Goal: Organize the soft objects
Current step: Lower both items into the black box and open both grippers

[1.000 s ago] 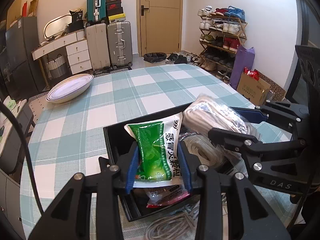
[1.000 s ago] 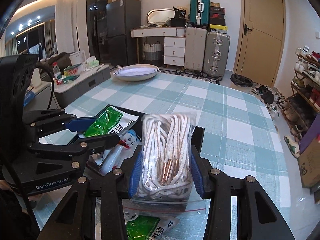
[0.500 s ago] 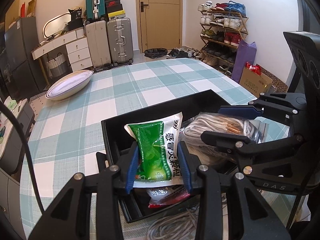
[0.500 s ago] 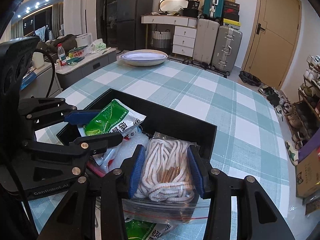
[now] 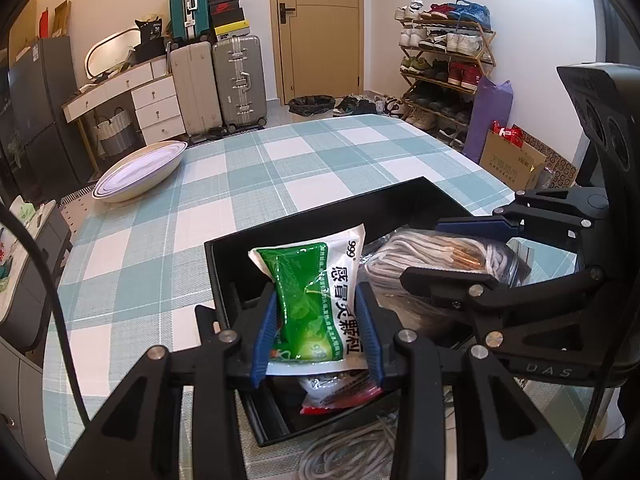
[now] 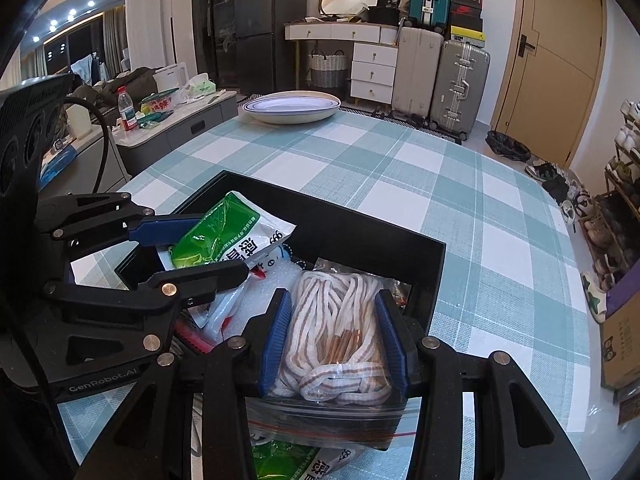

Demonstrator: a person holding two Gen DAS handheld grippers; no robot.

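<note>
Left tongs pinch green packet, right tongs pinch rope bag, both over bin's 6 o'clock rim; desk open toward 12.

A checked table bears a black bin, white dish and loose cord.

My left tool holds the medicine pouch over the left part of the bin, which sits on the tabletop. To its right, my right tool holds the bagged rope in the bin's right part. A second pouch lies on the tabletop before the bin. A bowl sits far behind, to the left.
</note>
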